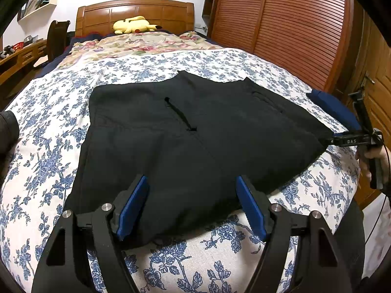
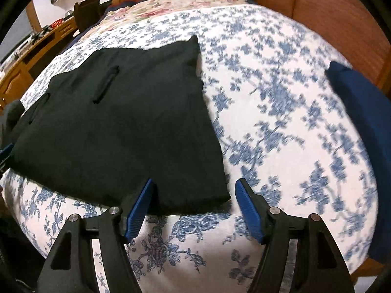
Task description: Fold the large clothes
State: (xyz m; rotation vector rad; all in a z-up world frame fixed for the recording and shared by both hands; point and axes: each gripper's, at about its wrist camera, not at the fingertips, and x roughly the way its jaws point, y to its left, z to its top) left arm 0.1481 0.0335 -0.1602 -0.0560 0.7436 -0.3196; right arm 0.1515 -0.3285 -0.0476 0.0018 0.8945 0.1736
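While only the left view shows the right tool (image 1: 352,141) at the frame's right edge, both tools spread wide, empty, over black clothes (image 1: 195,134) on the bed (image 1: 48,122); left tool (image 1: 193,205).

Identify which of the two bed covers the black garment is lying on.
The blue-and-white floral cover, nearer the cameras. The black garment lies wholly on it; the pink-and-beige floral cover lies beyond, toward the headboard, apart from the garment.
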